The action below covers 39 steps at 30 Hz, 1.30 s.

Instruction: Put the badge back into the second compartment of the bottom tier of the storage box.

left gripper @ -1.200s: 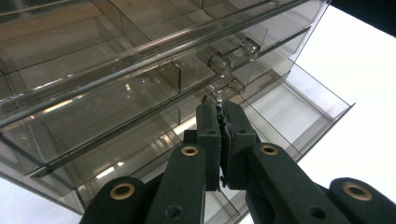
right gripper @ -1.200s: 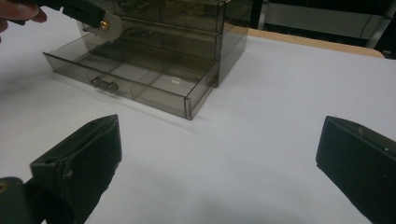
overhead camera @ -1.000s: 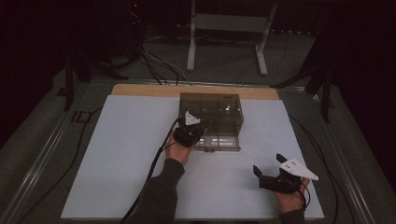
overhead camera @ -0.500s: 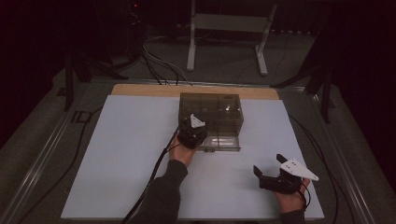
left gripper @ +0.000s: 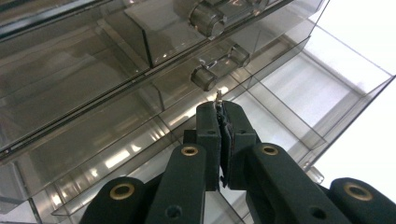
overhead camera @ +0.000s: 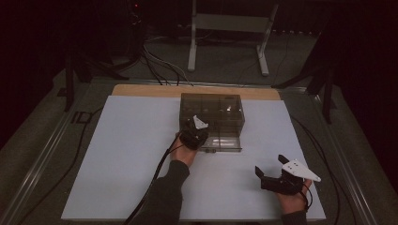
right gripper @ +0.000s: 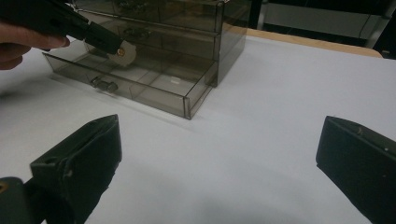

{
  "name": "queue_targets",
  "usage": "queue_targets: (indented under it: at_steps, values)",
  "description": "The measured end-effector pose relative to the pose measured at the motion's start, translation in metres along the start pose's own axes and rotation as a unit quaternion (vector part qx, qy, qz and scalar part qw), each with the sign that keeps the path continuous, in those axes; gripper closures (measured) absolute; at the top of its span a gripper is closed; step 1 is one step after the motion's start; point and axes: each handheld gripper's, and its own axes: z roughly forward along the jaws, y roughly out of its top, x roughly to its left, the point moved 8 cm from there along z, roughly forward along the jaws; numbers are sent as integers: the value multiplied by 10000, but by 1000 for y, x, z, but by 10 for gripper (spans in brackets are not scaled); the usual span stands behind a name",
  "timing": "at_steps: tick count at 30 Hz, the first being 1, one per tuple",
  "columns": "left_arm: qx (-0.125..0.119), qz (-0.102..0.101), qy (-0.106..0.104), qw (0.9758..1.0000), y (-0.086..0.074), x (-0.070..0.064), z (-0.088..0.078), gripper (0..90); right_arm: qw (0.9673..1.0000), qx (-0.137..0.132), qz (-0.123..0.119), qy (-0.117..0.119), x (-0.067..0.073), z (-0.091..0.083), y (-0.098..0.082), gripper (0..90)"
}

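— Counted, left to right?
— One left gripper [overhead camera: 196, 133], jaws pressed together on something tiny and metallic at the tips, too small to name, poised over the pulled-out bottom drawer [right gripper: 140, 86]. One smoky clear drawer cabinet [overhead camera: 213, 112] mid-table toward the far edge. One right gripper [overhead camera: 272, 174], jaws spread wide, gripping nothing, near the front right corner.
— Handles?
— Two seen close up from the left gripper view: upper handle [left gripper: 205, 17], lower handle [left gripper: 219, 67].
— Room to move?
— Bare white tabletop [overhead camera: 117, 159] left of the cabinet, also between drawer front and right gripper. Wooden strip [overhead camera: 141, 90] along the far edge.
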Motion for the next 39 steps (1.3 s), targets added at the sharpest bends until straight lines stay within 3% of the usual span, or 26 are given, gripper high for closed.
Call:
queue_targets:
  at_steps: [6, 7, 8, 9, 11, 13, 22, 29, 39]
  values:
    - [81, 105, 12, 9999, -3, -3, 2, 833, 10000, 1, -5, -3, 0, 0, 0, 6]
    - [62, 63, -123, 9999, -2, -6, 1, 833, 10000, -3, 1, -2, 0, 0, 0, 7]
    - [28, 38, -210, 9998, -1, -8, 1, 738, 10000, 5, 8, -8, 0, 0, 0, 7]
    - [10, 14, -254, 9997, -1, -9, 0, 709, 10000, 2, 6, -5, 0, 0, 0, 6]
    - [-69, -92, -503, 9987, -1, -13, -2, 674, 10000, -2, -6, -1, 0, 0, 0, 7]
    - [-90, -144, -608, 9980, -1, -15, -2, 640, 10000, 8, -1, -1, 0, 0, 0, 7]
    - [-268, -467, -577, 9969, 0, -10, -12, 467, 10000, -5, -8, -9, -1, 0, 0, 7]
    - [-605, -627, -586, 9945, 0, -1, -36, 406, 10000, -1, -12, -16, -1, -1, 0, 7]
    - [-1064, -663, -365, 9914, -5, 21, -76, 190, 10000, -4, -7, -18, 0, -1, 0, 7]
